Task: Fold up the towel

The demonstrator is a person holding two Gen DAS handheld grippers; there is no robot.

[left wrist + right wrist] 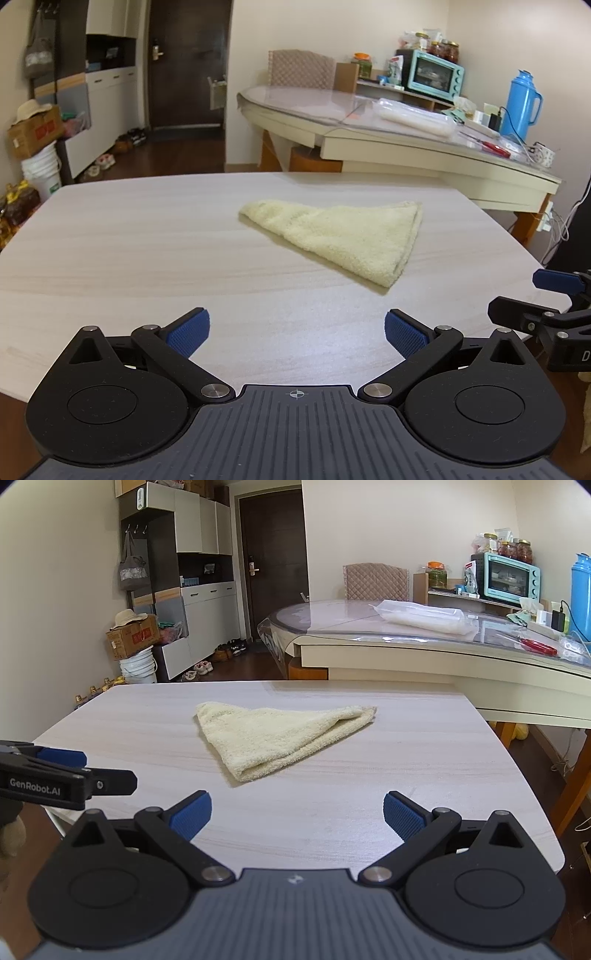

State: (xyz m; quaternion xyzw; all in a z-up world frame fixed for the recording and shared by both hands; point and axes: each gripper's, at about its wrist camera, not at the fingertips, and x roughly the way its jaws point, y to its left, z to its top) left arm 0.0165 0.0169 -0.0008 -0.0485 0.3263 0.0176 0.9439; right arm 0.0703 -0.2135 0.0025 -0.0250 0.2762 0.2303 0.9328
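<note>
Near the middle of the pale wood-grain table (147, 236), somewhat toward its far edge, lies a cream terry towel (343, 236), folded over on itself into a layered triangle whose point aims at the near edge. The layers look doubled along the right-hand side, so at least one fold appears done; whether another fold is wanted, or only a squaring-up, cannot be judged from the task line alone. Nothing grips the cloth.

Over the near edge hangs the left gripper (297, 332), its blue-padded jaws spread wide and empty, well short of the towel. Beside it, the right gripper (297, 812) is likewise spread and empty, each tool showing at the border of the other's view.

Writing is scarce: "GenRobot.AI" reads clearly on the left tool's side in the right wrist view. A cardboard box (133, 637) by the cabinets bears red characters too small to read.
</note>
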